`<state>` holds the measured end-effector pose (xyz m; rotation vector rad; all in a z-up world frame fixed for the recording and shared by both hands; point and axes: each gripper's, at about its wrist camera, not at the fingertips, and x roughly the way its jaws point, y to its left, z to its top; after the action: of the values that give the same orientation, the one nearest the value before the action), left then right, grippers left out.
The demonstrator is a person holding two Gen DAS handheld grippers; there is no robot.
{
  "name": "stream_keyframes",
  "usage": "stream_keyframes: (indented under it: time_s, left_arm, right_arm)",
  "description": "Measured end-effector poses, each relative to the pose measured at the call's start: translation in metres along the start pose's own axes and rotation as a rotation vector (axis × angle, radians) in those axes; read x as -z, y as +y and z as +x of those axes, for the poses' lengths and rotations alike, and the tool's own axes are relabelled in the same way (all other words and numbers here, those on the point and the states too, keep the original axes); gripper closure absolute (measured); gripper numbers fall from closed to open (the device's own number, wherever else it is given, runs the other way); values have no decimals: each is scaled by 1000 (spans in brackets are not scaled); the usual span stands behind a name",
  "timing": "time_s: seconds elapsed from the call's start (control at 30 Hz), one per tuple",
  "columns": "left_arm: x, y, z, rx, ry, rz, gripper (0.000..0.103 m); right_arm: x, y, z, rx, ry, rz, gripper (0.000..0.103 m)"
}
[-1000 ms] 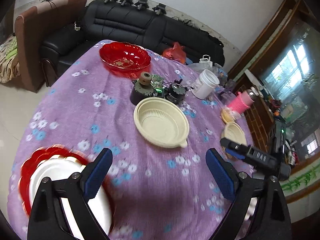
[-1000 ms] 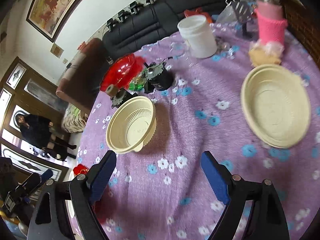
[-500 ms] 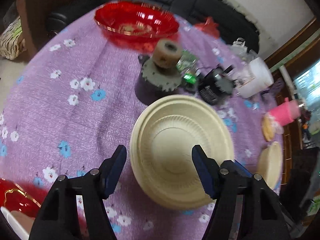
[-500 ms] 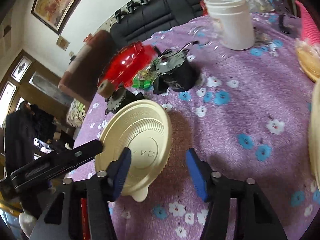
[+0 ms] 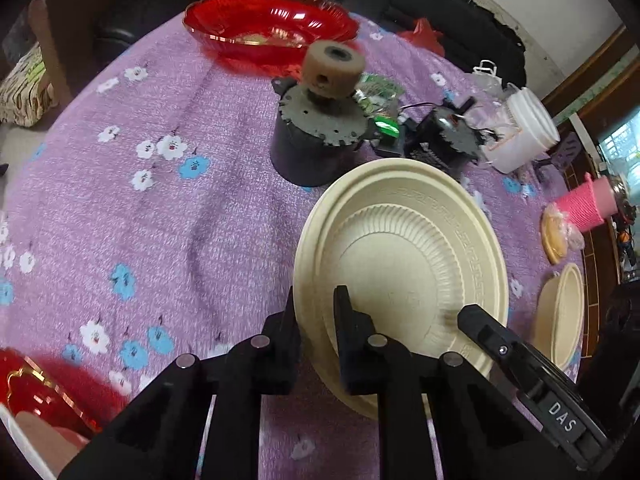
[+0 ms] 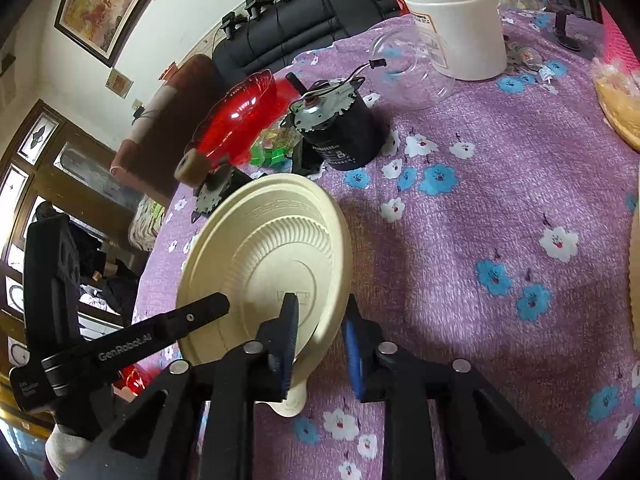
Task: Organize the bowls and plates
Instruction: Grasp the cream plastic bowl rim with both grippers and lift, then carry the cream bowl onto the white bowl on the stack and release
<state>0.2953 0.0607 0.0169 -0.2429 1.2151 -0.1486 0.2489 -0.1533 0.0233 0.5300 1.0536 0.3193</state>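
Matt plastic against soft cloth

My matt black plastic left gripper (image 5: 316, 322) pinches the ribbed, matt cream plastic bowl (image 5: 404, 256); upper left of the frame, the glossy, translucent red plastic dish (image 5: 268, 20) gleams over the nubbly purple flowered tablecloth (image 5: 140, 208).

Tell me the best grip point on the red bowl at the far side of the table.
Grip the red bowl by its thin flared rim, one finger inside and one outside, probably at the near-left edge. It sits upright and open, too wide to span. The motor with the tan roller crowds the near-right side. Both grippers now pinch the cream bowl.
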Motion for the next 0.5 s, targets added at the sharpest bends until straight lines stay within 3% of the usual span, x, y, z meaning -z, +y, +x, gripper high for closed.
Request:
stream_keyframes:
  time_s: [0.23, 0.5]
  left_arm:
    - [41, -13, -48, 39, -91, 77, 87]
    - [88, 5, -112, 98, -178, 53, 87]
  right_arm:
    - [30, 19, -44, 29, -66, -74, 80]
    - [64, 58, -93, -9, -127, -151, 80]
